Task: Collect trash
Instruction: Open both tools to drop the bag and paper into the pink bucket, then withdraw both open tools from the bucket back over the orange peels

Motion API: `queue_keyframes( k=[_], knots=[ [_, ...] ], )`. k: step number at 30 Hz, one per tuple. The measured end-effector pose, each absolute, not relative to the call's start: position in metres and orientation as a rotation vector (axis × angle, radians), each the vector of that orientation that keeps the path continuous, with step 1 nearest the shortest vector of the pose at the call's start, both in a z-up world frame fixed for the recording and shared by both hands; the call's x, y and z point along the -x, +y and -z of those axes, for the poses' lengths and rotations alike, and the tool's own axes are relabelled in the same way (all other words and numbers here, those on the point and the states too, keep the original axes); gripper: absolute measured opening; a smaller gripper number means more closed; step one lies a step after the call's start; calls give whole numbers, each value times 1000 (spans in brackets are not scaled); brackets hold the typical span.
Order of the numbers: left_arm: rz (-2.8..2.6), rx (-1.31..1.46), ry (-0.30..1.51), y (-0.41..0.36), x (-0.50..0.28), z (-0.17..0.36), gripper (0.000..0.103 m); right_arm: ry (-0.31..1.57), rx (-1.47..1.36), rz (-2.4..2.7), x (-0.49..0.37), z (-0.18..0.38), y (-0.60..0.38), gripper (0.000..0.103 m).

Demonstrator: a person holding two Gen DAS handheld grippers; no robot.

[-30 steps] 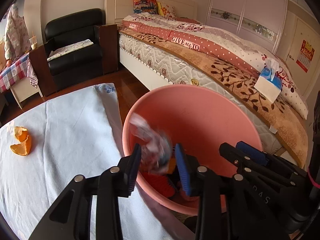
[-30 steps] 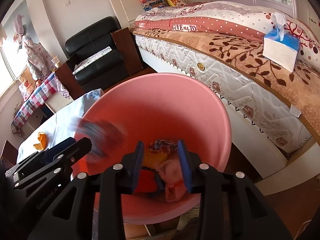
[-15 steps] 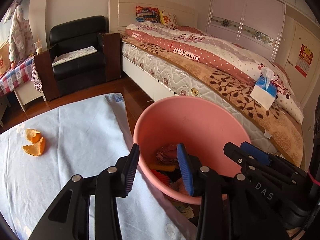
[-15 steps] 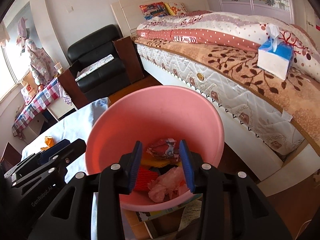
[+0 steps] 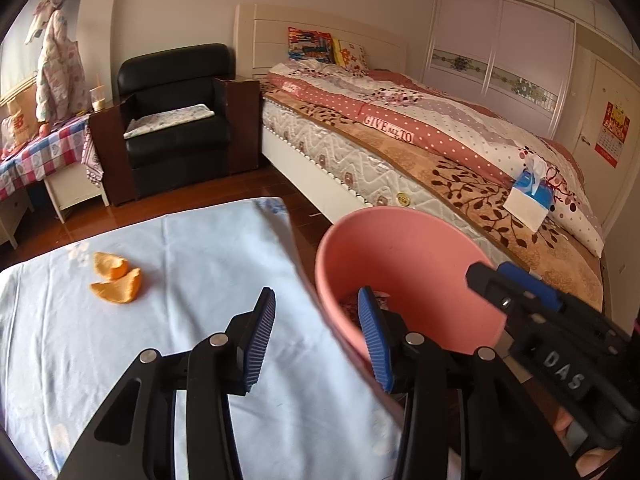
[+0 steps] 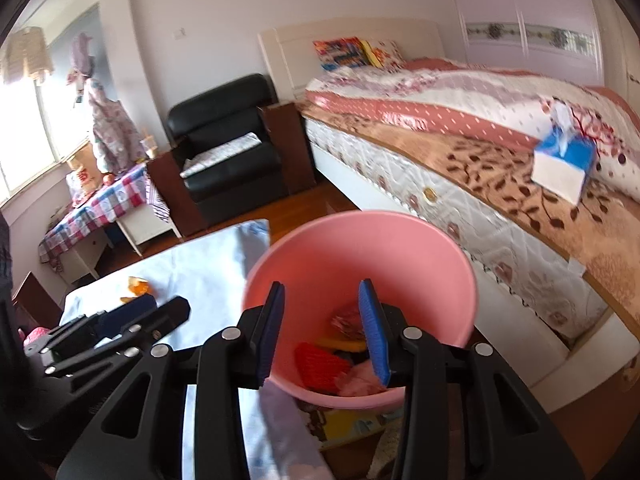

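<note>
Crumpled trash in smooth pink bucket, both ribbed claws parted, empty.

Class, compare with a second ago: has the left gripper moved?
Yes. The left gripper has pulled back from over the pink bucket toward the table; its jaws have just been opening, empty.

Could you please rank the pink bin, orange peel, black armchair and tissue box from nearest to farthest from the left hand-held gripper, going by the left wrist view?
1. Pink bin, just right of the left hand-held gripper.
2. Orange peel, left on the cloth.
3. Tissue box on the bed, right, and black armchair, far left: too close to call.
</note>
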State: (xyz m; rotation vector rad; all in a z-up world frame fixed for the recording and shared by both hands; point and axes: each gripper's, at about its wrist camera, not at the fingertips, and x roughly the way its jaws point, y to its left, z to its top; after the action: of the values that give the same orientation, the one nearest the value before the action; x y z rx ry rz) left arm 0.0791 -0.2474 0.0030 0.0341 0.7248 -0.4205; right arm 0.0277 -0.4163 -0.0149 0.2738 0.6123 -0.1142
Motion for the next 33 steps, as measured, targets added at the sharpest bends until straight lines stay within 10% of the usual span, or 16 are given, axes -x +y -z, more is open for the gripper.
queue_keyframes(
  k=[33],
  knots=[
    [-21,138,783,-21,-107,20,43,744,-176,-248,-102,34,-247,39]
  ],
)
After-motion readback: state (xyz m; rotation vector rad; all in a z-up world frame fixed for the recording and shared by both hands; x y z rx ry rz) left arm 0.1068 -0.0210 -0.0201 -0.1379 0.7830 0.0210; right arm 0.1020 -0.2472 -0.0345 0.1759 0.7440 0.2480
